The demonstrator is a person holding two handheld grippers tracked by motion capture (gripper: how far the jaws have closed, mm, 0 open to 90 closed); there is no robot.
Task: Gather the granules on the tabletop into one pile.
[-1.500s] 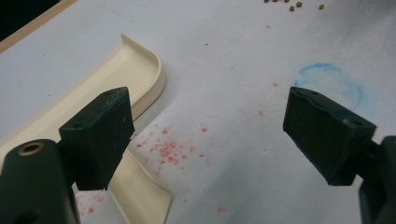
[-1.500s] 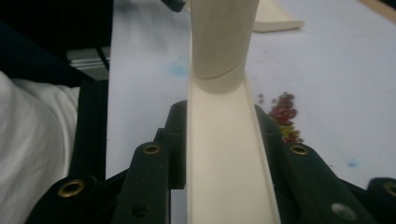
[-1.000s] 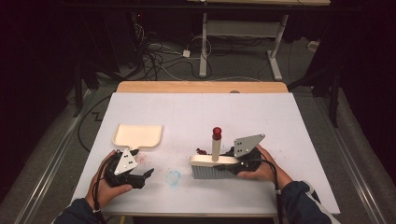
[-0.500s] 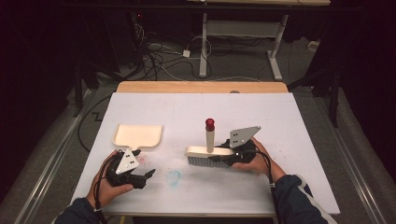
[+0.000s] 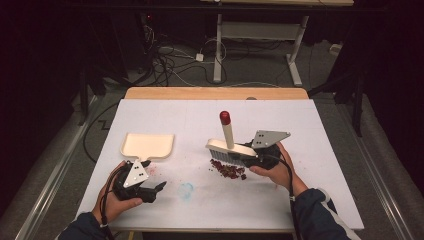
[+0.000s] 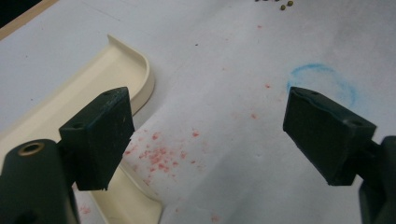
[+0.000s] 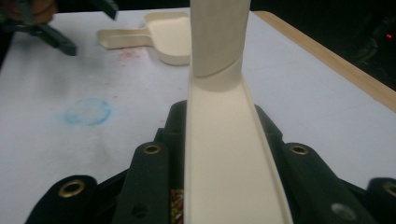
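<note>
A: High view puts the brush [image 5: 231, 150] right of centre, its cream head level over the white table [image 5: 320, 150], its handle rising to a red tip. The right gripper [image 5: 252, 159] clamps the end of the head, jaws narrow on it.

B: And beneath?

A: A heap of dark red crumbs [image 5: 227, 169] lies on the table just under the bristles, touching or nearly so; I cannot tell which.

B: What does the right gripper view add?

A: The brush's [image 7: 229, 154] cream back runs up the middle of the frame, pinched between the two black jaws. A bit of the crumbs [image 7: 176, 200] shows low in the gap beside it. The dustpan [image 7: 163, 32] sits at upper centre, a blue smudge [image 7: 87, 112] at left.

B: The other hand?

A: Lower left of the high view, the left gripper [image 5: 159, 187] rests low with jaws wide, holding nothing. The dustpan [image 5: 148, 145] lies just above it, apart.

B: Its own camera?

A: Left gripper view shows the dustpan's [image 6: 93, 93] raised rim at left, faint pink specks [image 6: 161, 154] on the table between the spread jaws, and the blue smudge [image 6: 322, 81] at upper right. From above those specks barely show.
</note>
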